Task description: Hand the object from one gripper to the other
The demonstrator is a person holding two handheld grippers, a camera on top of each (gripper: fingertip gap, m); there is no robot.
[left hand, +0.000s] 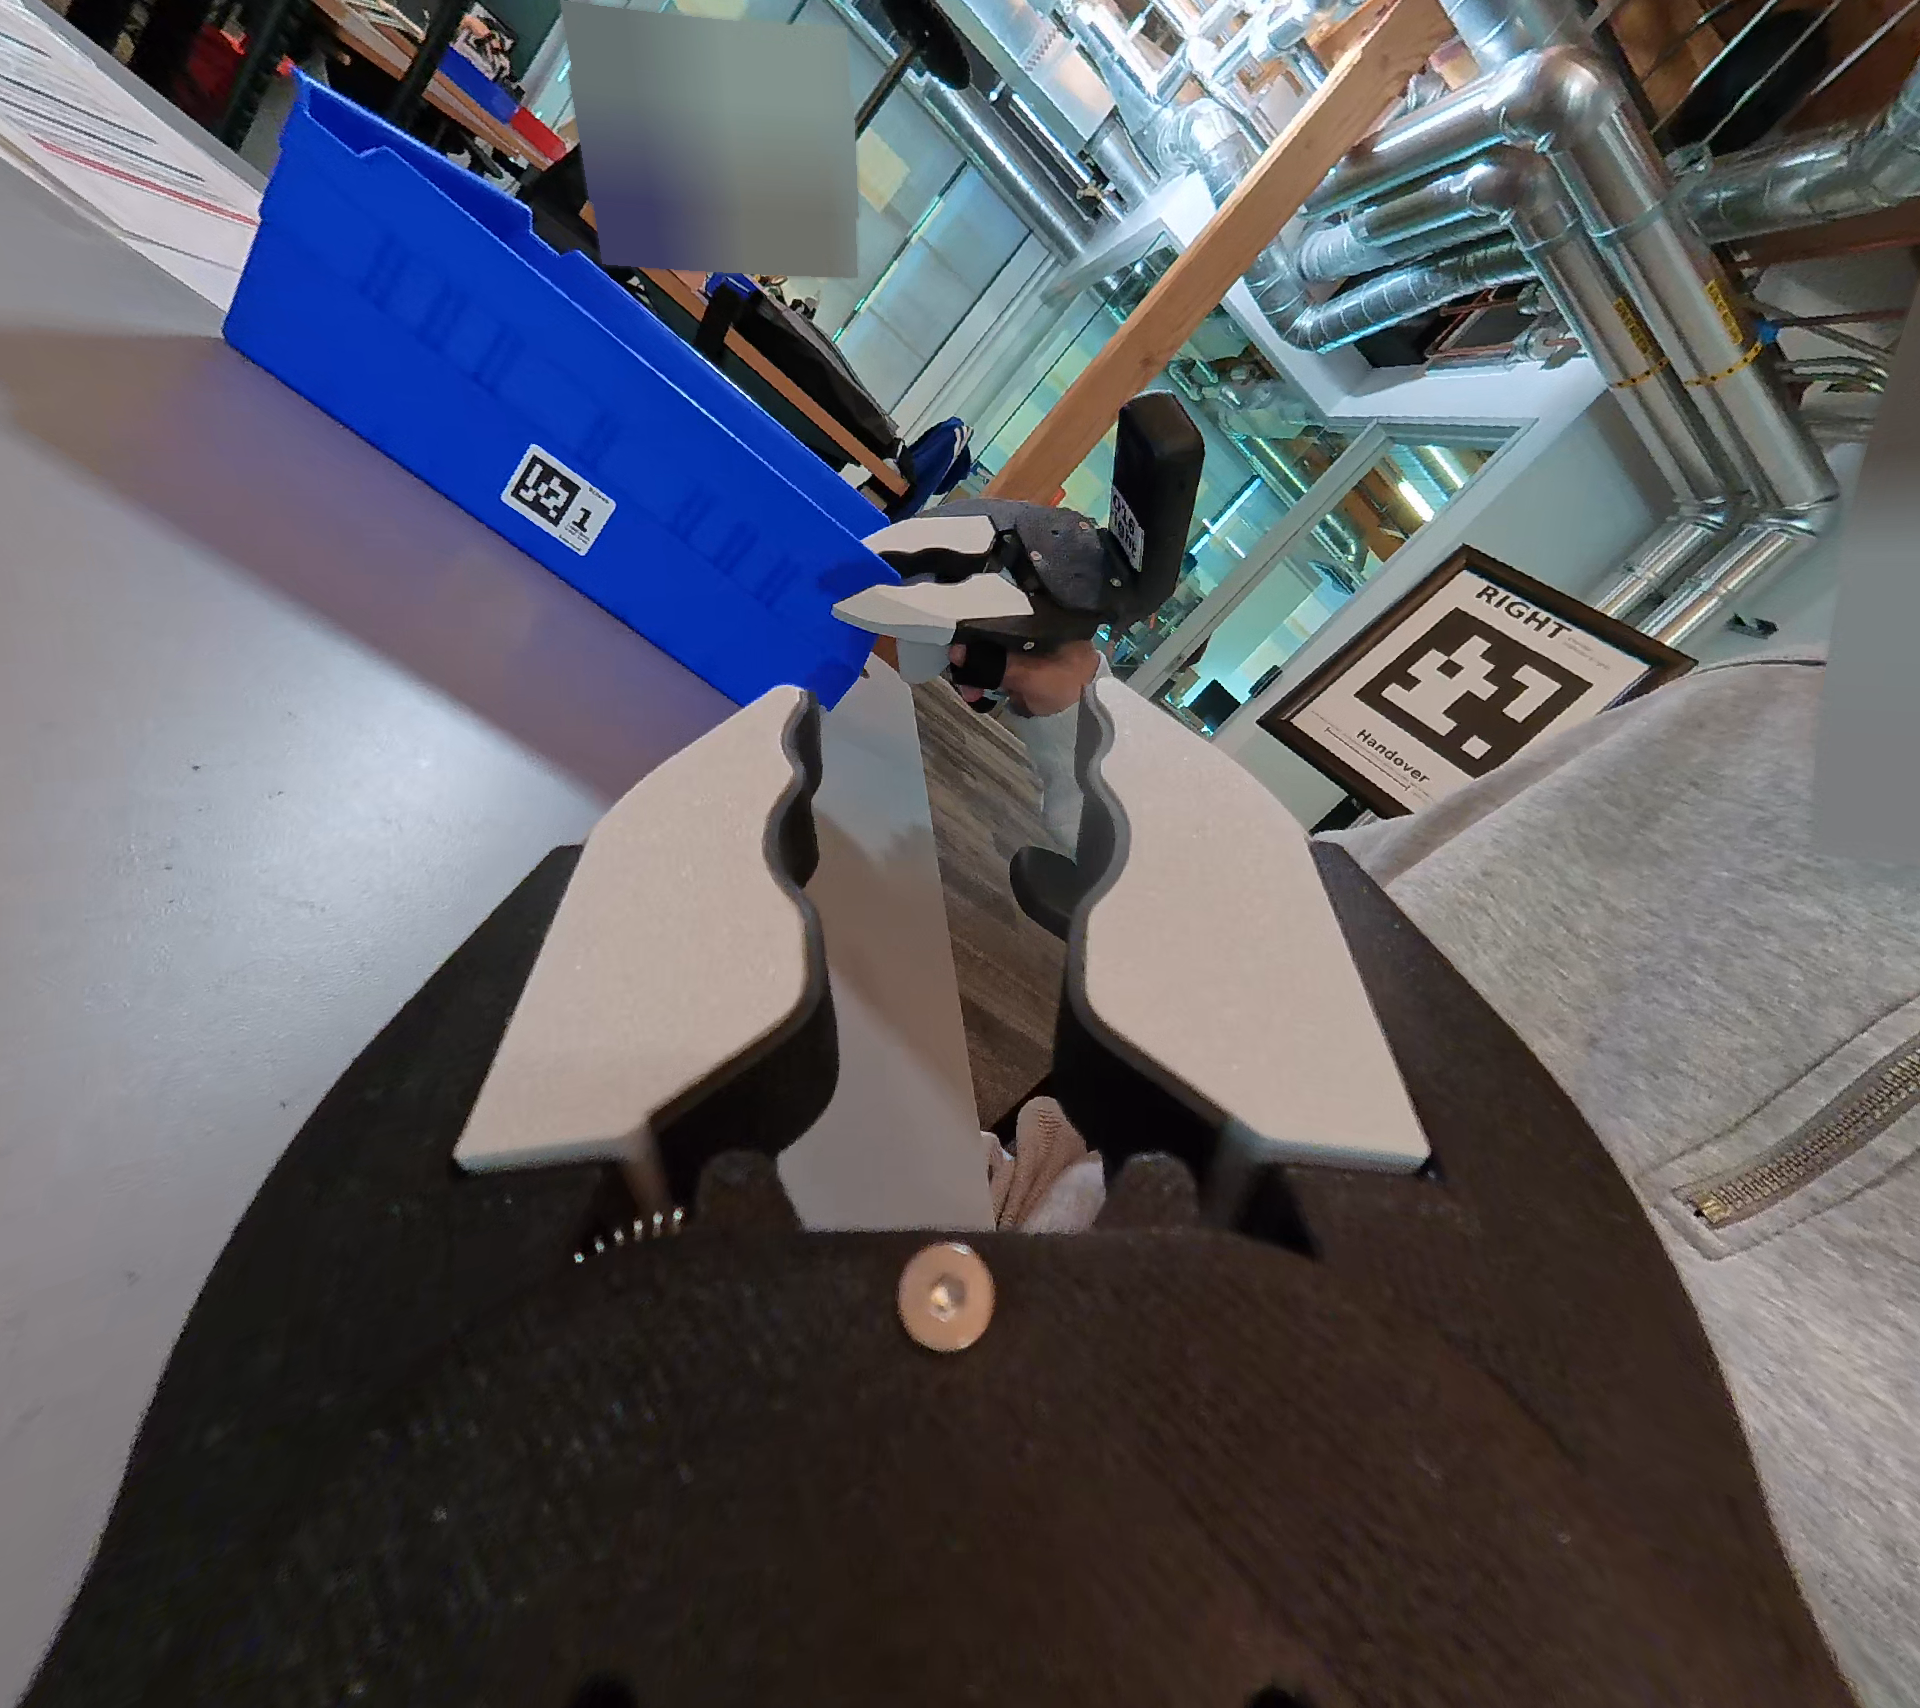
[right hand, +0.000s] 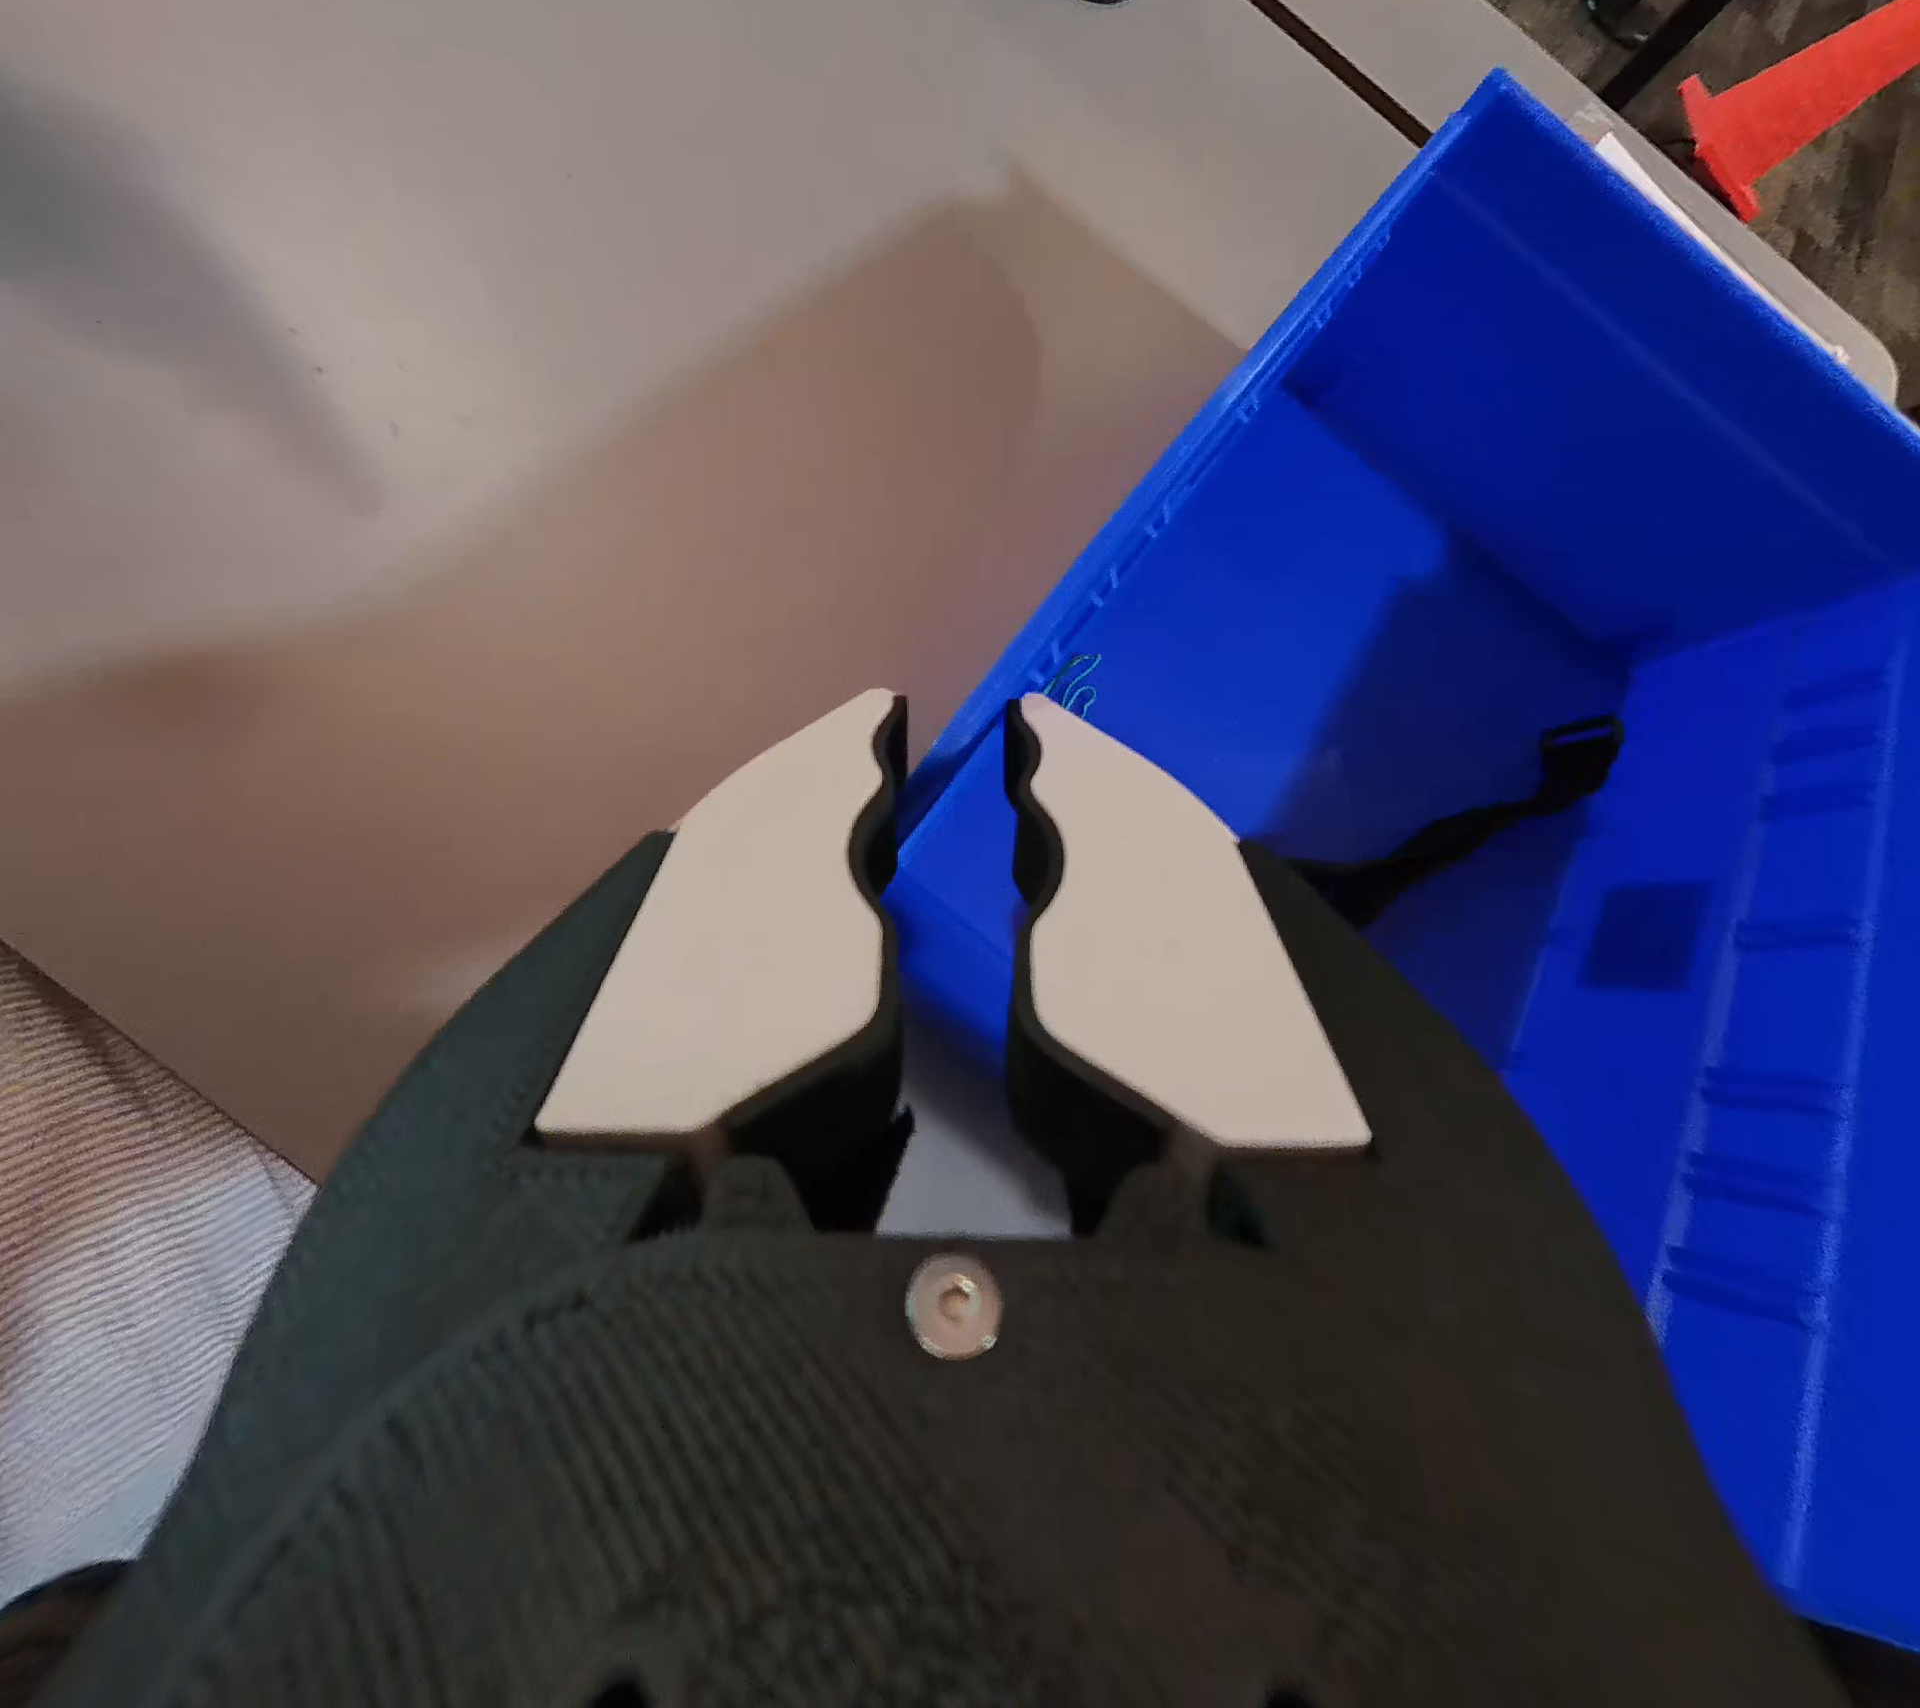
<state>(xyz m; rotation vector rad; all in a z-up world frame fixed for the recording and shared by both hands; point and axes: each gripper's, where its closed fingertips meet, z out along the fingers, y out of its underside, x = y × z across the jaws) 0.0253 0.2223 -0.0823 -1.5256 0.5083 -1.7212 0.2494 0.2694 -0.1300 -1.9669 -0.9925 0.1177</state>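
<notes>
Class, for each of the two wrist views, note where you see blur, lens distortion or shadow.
Left wrist view: sharp, but the wide lens bends the silver ceiling pipes. Right wrist view: motion-blurred, soft shadows over the grey table, the blue plastic bin smeared at its edges.

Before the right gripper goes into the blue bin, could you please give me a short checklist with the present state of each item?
1. Right gripper jaws open and empty: ok, a clear gap shows between them.
2. Left gripper jaws open and empty, ready to receive: ok.
3. Right gripper is at the blue bin: ok, its tips sit over the near rim.
4. An object to pick is in the bin: ok, a black strap with a buckle lies on the floor of the bin.
5. Strap lies free of the bin wall: cannot tell.
6. The two grippers are apart: ok, the left wrist view shows the right one farther off by the bin.
</notes>
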